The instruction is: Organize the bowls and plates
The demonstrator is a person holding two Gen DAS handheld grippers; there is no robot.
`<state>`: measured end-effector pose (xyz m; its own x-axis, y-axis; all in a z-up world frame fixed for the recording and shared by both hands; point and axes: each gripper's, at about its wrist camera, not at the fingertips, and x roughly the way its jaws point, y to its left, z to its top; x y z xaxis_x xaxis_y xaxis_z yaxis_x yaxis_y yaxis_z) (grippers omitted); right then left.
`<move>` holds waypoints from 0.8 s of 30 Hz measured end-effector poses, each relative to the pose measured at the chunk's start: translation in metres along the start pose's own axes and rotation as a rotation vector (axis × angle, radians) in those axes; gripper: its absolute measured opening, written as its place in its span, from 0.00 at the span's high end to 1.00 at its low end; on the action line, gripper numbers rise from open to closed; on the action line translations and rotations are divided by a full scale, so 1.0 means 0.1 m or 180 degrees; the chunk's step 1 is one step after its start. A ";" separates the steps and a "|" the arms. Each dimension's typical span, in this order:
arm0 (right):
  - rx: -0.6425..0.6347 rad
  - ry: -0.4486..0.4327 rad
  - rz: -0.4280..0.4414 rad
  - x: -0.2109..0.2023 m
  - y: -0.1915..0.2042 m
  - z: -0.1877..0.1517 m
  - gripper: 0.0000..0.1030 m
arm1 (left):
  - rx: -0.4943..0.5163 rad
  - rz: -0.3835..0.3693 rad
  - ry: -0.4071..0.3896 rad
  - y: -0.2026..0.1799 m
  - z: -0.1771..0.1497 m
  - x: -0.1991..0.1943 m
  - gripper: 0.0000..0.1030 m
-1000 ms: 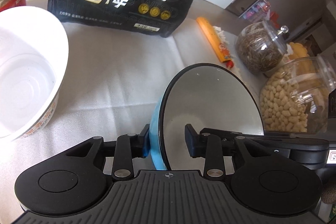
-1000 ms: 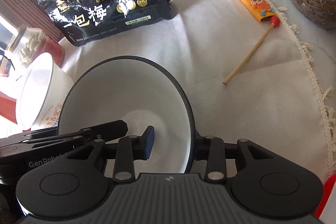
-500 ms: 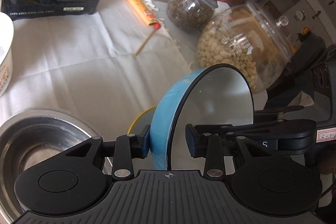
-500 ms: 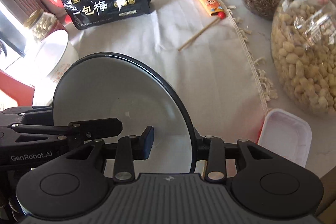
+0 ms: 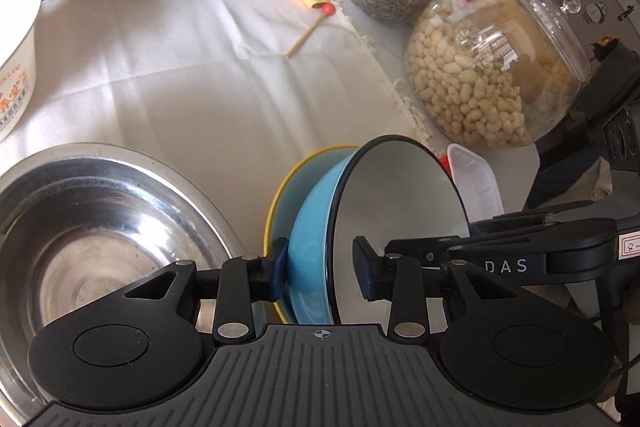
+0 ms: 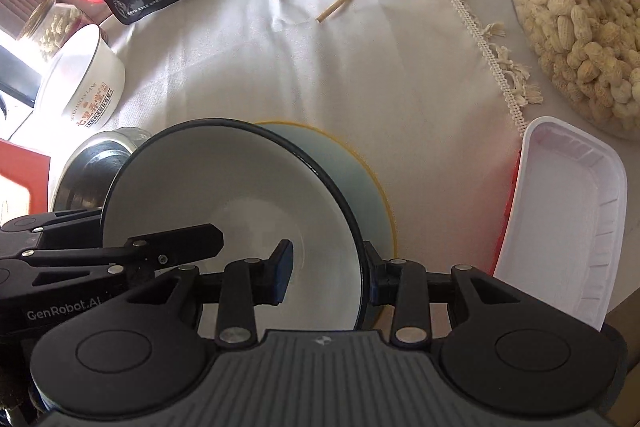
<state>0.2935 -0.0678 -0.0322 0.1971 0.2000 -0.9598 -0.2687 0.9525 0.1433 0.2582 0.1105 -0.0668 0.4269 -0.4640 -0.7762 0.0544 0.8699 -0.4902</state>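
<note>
Both claws carry one blue bowl [image 5: 316,227] with a white inside and a dark rim, tipped on edge above a yellow-rimmed plate [image 6: 362,183] on the cloth-covered desk [image 5: 180,67]. The left claw [image 5: 320,267] is part-open around the bowl's wall: its left pad presses the blue outside, while its right pad stands inside the bowl and looks clear of the white surface, so how firm that hold is I cannot say. The right claw [image 6: 328,273] is closed narrow on the opposite rim, one pad inside, one outside.

The step in hand looks like stacking: the bowl is being brought over the plate, just ahead of and under both claws. The next move calls for levelling the bowl, lowering it centred on the plate, then letting go on both sides.

A steel basin [image 5: 100,227] sits just left of the left claw, a white paper bowl [image 6: 80,83] farther left, a white plastic tray [image 6: 560,219] right of the right claw.

Most of the plate is hidden behind the bowl; whether the bowl's lower edge touches it cannot be told. The basin and tray are cut off by the claw bodies.
</note>
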 end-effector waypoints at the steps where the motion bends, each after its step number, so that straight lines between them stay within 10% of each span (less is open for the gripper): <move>1: 0.0005 0.0001 0.0008 0.01 -0.01 0.01 0.66 | 0.0006 -0.0004 -0.0006 0.00 0.00 -0.01 0.65; 24: -0.0081 -0.0321 -0.0004 -0.24 -0.06 -0.02 0.66 | 0.0178 -0.0027 -0.0074 0.04 0.06 -0.22 0.75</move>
<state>0.2885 -0.0792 -0.0108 0.2911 0.2223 -0.9305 -0.2920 0.9469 0.1348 0.2547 0.1257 -0.0489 0.4470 -0.4681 -0.7623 0.1082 0.8742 -0.4733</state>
